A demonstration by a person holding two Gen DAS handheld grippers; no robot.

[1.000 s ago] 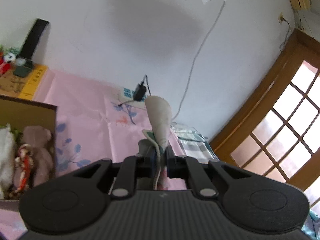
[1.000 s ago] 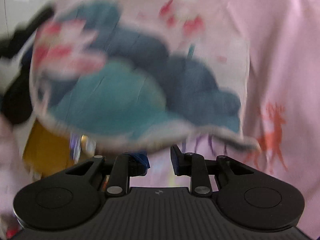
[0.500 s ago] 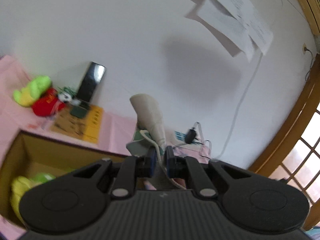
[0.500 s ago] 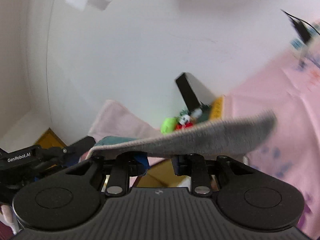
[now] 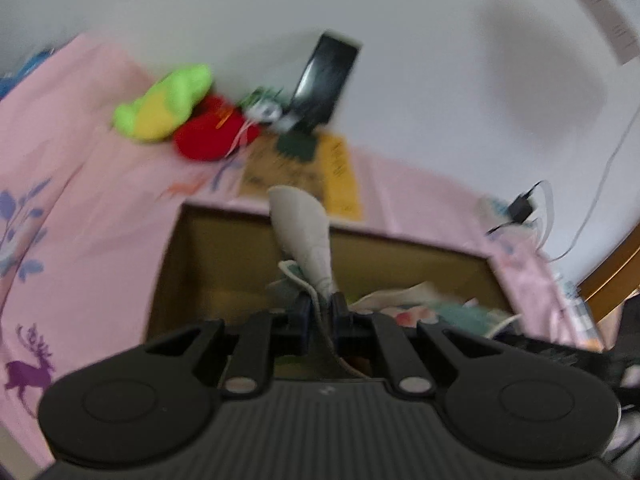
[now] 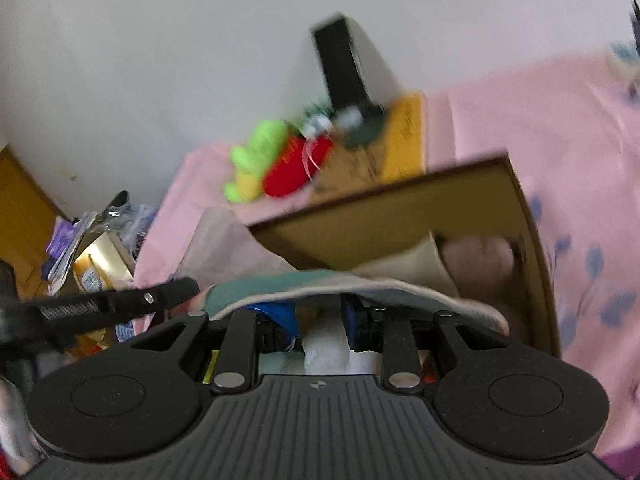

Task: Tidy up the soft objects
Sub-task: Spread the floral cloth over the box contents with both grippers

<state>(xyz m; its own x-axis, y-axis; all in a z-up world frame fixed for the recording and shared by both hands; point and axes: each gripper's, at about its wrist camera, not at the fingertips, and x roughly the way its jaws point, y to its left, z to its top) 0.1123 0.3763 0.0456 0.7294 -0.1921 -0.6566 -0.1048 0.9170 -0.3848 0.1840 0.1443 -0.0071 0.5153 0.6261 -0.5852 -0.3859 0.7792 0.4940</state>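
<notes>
Both grippers carry one cloth (image 6: 360, 280) over the open box (image 5: 400, 256).
Left gripper (image 5: 320, 312) pinches its edge tight; right gripper (image 6: 320, 316) probably pinches too; the box lies just below.

A pink sheet (image 5: 104, 216) printed with blue flowers and deer covers the surface. An open cardboard box (image 5: 404, 258) sits on it in the near middle. Beyond the box, near the far wall, a flat yellow-and-brown card (image 5: 312, 172) lies on the sheet. Left of the card lie a red plush (image 5: 212, 134) and, touching it, a green-and-yellow plush (image 5: 164, 102). A black slab (image 5: 324, 80) stands tilted against the wall at the card's far edge. At far right a black plug (image 5: 520, 208) and white cords rest on the sheet.
</notes>
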